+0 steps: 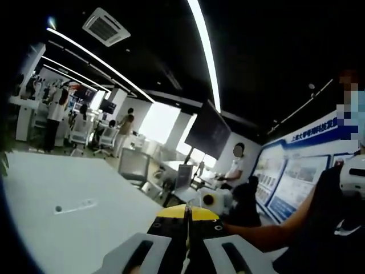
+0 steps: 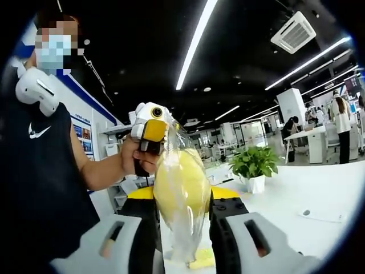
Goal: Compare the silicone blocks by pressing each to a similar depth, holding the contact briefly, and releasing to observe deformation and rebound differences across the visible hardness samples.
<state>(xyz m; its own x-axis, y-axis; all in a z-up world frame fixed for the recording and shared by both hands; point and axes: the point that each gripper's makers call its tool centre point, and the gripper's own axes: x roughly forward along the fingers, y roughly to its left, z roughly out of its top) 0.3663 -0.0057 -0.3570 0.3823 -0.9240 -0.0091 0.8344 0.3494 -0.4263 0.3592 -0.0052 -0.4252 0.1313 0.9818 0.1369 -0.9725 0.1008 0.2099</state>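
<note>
A soft yellow block in a clear plastic bag (image 2: 181, 185) hangs upright between the two jaws of my right gripper (image 2: 182, 201). The jaws stand against the bag's two sides, shut on it. The bag's crumpled top runs up to my left gripper (image 2: 154, 132), which a hand holds just above and behind it. In the left gripper view my left gripper (image 1: 187, 220) has its jaws pressed together, yellow at their tips, and the bag film cannot be made out between them. A small yellow piece (image 2: 202, 261) shows below the bag.
A white table (image 1: 63, 188) spreads out to the left, with a small label (image 1: 74, 206) lying on it. A potted plant (image 2: 254, 165) stands on the table (image 2: 331, 191). The person in a dark top (image 2: 40, 171) is close by. Desks, chairs and people fill the far room.
</note>
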